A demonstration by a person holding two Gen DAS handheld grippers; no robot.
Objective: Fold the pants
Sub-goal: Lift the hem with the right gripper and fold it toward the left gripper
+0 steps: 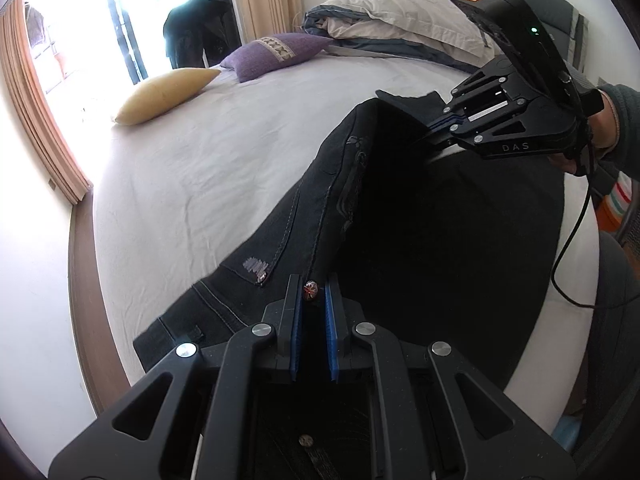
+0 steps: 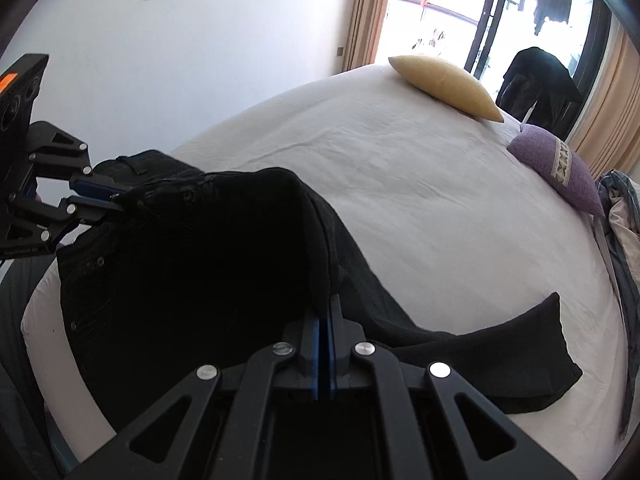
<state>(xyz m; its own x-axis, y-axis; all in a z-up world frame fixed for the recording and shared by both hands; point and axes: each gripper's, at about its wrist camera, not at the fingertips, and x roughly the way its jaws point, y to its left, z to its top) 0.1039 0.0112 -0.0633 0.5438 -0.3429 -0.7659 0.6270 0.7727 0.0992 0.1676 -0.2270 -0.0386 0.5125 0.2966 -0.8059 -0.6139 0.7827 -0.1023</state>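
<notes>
The left gripper [image 1: 314, 292] has its jaws clenched on the waistband end of the black pants [image 1: 400, 220], right at the metal button [image 1: 311, 290] that sits between the blue pads, and the right gripper [image 2: 325, 312] is pinched tight on a fold of the same dark cloth further down the garment. Between the two grips the fabric rises off the bed [image 1: 192, 168] in a ridge, so the near part of the pants hangs doubled from the jaws while the rest trails on the sheet. One leg end [image 2: 532, 352] lies flat on the bed beyond the right gripper, towards the side with the pillows. I'd judge both grips sit along one long edge so that the lifted half can be carried over and laid on the half that rests on the bed, one leg onto the other; holding at the button end and at a point well down the leg would keep that edge taut and straight. The fold looks under way rather than finished, since the cloth is raised and not yet smoothed down. Further up the bed from the pants, well apart from them, lie a yellow cushion [image 1: 164, 96] and a purple cushion [image 1: 276, 54], and beyond these a heap of bedding [image 1: 392, 20] against the headboard, all clear of the working space. A sleeve and hand [image 1: 600, 132] hold the right gripper from the bed's near edge.
</notes>
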